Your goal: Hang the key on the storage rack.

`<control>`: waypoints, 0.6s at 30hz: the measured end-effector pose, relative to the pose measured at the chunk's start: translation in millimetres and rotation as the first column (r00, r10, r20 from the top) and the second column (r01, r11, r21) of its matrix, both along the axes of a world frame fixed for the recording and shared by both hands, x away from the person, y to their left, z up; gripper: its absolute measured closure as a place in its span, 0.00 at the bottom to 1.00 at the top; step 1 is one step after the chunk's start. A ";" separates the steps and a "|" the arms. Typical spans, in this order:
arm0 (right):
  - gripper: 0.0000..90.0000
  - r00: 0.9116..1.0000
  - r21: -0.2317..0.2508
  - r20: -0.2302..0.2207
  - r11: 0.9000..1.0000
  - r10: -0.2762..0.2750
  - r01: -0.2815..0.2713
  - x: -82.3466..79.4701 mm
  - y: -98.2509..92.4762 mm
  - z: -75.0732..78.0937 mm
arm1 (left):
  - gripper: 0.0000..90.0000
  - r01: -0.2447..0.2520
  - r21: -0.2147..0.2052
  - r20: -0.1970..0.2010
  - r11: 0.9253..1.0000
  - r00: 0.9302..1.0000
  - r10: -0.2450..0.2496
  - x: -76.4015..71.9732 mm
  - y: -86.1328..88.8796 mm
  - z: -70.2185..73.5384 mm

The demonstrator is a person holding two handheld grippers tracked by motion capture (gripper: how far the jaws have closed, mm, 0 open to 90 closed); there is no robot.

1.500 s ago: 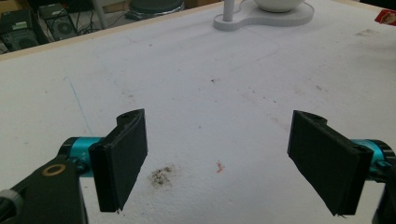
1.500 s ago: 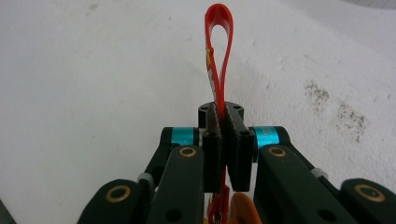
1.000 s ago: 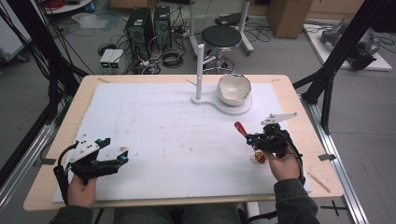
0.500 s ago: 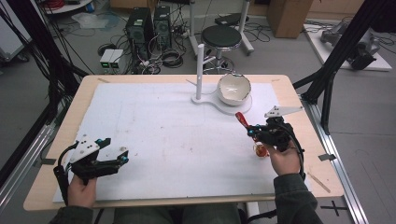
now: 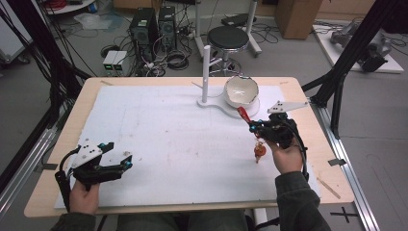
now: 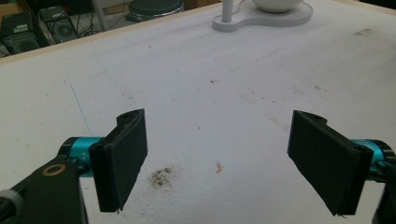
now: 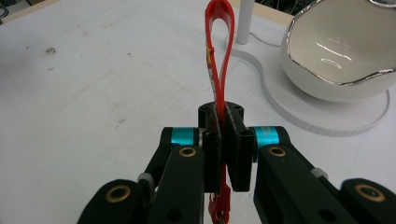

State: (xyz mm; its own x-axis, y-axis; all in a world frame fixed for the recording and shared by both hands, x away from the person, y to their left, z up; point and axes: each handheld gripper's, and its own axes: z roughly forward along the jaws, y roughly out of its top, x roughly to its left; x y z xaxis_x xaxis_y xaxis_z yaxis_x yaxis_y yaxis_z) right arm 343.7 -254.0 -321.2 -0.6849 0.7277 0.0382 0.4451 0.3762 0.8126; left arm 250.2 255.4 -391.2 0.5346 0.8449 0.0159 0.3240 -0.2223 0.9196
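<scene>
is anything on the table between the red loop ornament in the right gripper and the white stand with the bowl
Nothing visible. The right gripper is shut on the red loop, its orange ornament hanging below. Only bare white mat lies between it and the white stand with the bowl just beyond.

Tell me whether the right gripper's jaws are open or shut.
Shut. In the right gripper view the right gripper has both black pads pressed against the red loop, with no gap showing; an orange ornament hangs below it.
</scene>
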 end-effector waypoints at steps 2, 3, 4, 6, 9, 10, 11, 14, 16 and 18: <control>0.96 1.000 0.001 0.014 1.000 -0.001 0.001 1.6 2.3 2.7 | 0.23 -0.003 -0.001 0.002 1.000 1.000 0.003 0.0 0.7 0.1; 0.96 1.000 0.002 0.015 1.000 -0.002 0.002 2.3 3.7 4.0 | 0.23 -0.003 -0.001 0.002 1.000 1.000 0.003 0.0 0.8 0.1; 0.96 1.000 0.002 0.022 1.000 -0.003 0.003 3.2 5.3 5.2 | 0.23 -0.003 -0.002 0.001 1.000 1.000 0.003 -0.1 0.7 0.1; 0.96 1.000 0.002 0.030 1.000 -0.006 0.005 5.7 8.2 7.1 | 0.23 -0.003 -0.003 0.001 1.000 1.000 0.003 -0.2 0.4 0.1; 0.96 0.999 -0.002 0.035 1.000 -0.012 0.012 8.6 13.5 9.5 | 0.23 -0.002 -0.004 0.002 1.000 1.000 0.002 -0.2 0.3 0.1; 0.96 0.999 -0.008 0.046 1.000 -0.008 0.009 10.2 14.7 10.1 | 0.23 -0.003 -0.004 0.003 1.000 1.000 0.003 -0.2 0.4 0.1; 0.96 0.999 -0.008 0.049 1.000 -0.010 0.010 11.0 16.3 10.8 | 0.23 -0.004 -0.003 0.003 1.000 1.000 0.004 -0.1 0.5 0.1; 0.96 0.998 -0.005 0.056 1.000 -0.005 0.005 14.0 19.2 13.3 | 0.23 -0.003 -0.002 0.003 1.000 1.000 0.003 -0.2 0.9 0.2; 0.96 0.998 0.000 0.057 1.000 -0.008 0.008 15.7 21.4 15.1 | 0.23 -0.003 -0.003 0.003 1.000 1.000 0.003 -0.2 0.9 0.1; 0.96 0.998 0.005 0.058 1.000 -0.007 0.007 17.2 23.4 16.6 | 0.23 -0.003 -0.002 0.004 1.000 1.000 0.003 -0.2 0.9 0.2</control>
State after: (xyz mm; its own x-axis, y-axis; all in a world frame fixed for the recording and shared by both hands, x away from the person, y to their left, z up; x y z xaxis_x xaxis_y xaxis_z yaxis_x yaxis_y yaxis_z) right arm 361.0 -230.6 -304.6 -0.6811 0.7322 0.0020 0.3993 0.3692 0.8392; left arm 250.0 256.3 -391.0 0.5323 0.8464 0.0158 0.3211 -0.2192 0.9213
